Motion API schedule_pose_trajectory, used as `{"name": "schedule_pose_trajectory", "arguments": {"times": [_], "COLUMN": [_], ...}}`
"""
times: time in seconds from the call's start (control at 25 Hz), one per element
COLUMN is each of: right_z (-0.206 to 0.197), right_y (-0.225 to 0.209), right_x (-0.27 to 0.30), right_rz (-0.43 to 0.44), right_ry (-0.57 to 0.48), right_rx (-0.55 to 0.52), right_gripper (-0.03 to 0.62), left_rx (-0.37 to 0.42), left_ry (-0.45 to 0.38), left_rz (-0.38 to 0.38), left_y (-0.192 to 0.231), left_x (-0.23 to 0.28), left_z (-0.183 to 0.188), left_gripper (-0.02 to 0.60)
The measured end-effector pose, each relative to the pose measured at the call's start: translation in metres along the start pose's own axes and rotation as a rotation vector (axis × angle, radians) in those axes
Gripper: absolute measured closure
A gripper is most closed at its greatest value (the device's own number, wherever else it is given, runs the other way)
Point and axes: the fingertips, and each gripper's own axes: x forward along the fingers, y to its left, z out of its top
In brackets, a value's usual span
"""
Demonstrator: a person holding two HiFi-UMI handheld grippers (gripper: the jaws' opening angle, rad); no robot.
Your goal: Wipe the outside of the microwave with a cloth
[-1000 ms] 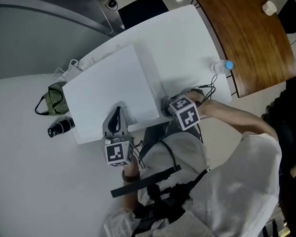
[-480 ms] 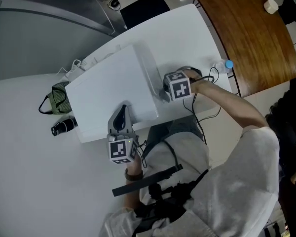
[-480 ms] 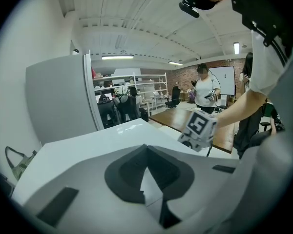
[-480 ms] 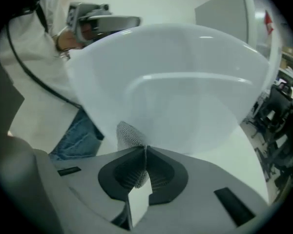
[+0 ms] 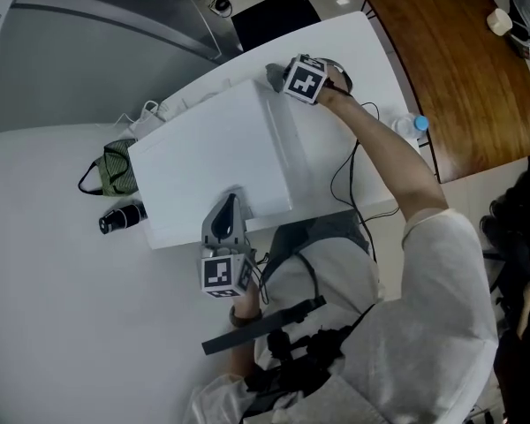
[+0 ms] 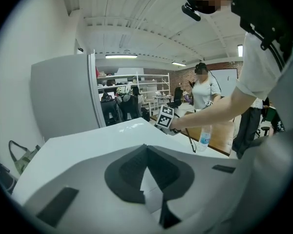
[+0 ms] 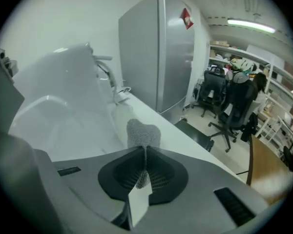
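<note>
Seemingly mid-wipe, the right hand-held gripper (image 7: 144,152) pinches the cloth (image 7: 143,133) at the microwave (image 5: 203,170)'s far-right corner; the left hand-held gripper (image 6: 145,149) rests closed and empty; the next stroke likely needs steady pressure.

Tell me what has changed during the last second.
The right gripper, shut on the cloth, moved along the right side of the microwave, from its front corner to its back corner. The left gripper stayed shut, resting on the microwave's top near the front edge.
</note>
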Motion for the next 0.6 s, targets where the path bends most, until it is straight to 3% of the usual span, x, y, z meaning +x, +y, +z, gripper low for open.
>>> {"name": "schedule_pose_trajectory", "arguments": {"times": [0.32, 0.48, 0.6], "right_z": [-0.067, -0.101, -0.128], "right_y": [0.146, 0.229, 0.295], "right_x": [-0.011, -0.044, -0.077], "right_rz": [0.244, 0.407, 0.604], "right_ry": [0.091, 0.068, 0.048], "right_rx": [-0.318, -0.367, -0.369], "right_gripper": [0.579, 0.579, 0.579], "left_rx": [0.005, -0.004, 0.003], "left_ry": [0.005, 0.004, 0.000], "left_rz": [-0.028, -0.062, -0.092], "left_y": [-0.006, -0.016, -0.025], "left_x": [0.009, 0.017, 0.021], "left_z": [-0.005, -0.004, -0.006], "left_gripper": [0.548, 0.548, 0.548]}}
